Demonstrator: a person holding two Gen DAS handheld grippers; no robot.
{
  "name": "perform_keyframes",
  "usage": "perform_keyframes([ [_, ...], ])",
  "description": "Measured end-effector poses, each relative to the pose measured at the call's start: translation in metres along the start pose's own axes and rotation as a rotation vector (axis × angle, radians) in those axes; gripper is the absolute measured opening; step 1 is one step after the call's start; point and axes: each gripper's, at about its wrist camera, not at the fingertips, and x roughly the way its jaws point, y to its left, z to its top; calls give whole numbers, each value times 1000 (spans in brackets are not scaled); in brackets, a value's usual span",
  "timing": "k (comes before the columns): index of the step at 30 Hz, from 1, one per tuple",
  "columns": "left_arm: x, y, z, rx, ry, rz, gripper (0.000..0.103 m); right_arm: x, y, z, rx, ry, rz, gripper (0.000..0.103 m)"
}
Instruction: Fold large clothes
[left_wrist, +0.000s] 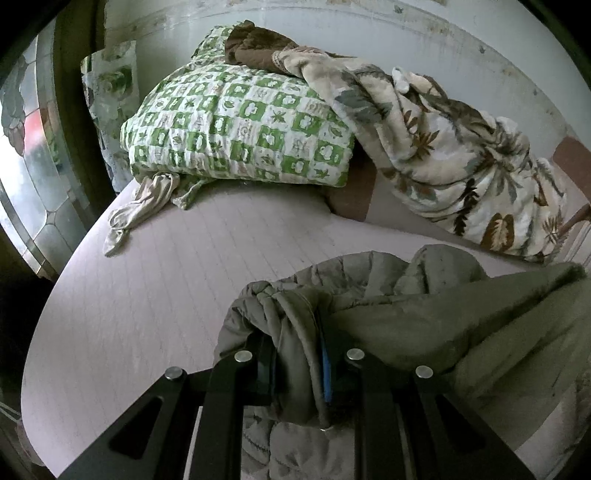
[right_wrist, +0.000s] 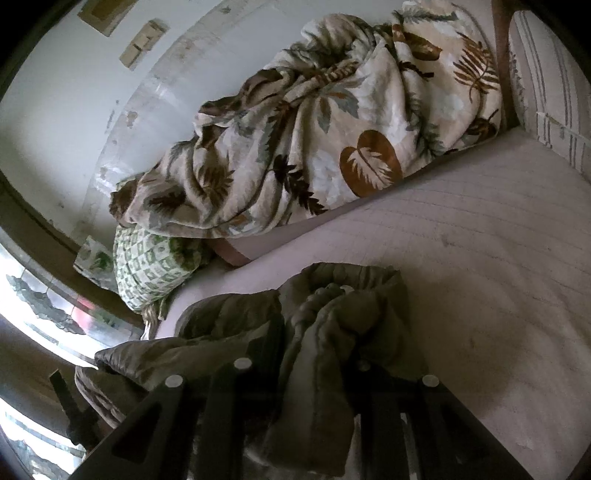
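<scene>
An olive-grey padded jacket (left_wrist: 461, 325) lies bunched on the pale mattress (left_wrist: 155, 295). My left gripper (left_wrist: 299, 365) is shut on a thick fold of the jacket near its gathered cuff, held a little above the bed. In the right wrist view the same jacket (right_wrist: 332, 317) hangs in folds between the fingers of my right gripper (right_wrist: 314, 373), which is shut on it. The rest of the jacket drapes to the left (right_wrist: 177, 350) toward the left gripper, whose dark frame (right_wrist: 70, 410) shows at the lower left.
A green-and-white checked pillow (left_wrist: 240, 133) and a leaf-print blanket (left_wrist: 454, 155) lie along the wall. A beige cloth (left_wrist: 140, 206) lies by the pillow. A stained-glass window (left_wrist: 29, 155) is at the left. A striped pillow (right_wrist: 554, 85) sits at the bed's far end.
</scene>
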Motion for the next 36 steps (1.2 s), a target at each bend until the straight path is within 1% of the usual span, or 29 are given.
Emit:
perform_keyframes([
  [5,23,-5,5,21,7,27,19,27,-4,9,14,10,-27,21],
  [10,50,-13,6,66,7,73,19,59,-11,16,27,28,-60,21],
  [16,83,-21,3,106,27,116,19,95,-21,18,35,64,-103,21],
  [27,129,-31,0,145,66,155,20,145,-30,23,34,138,-186,21],
  [36,155,-34,1,166,71,179,20,175,-32,27,13,175,-241,19],
])
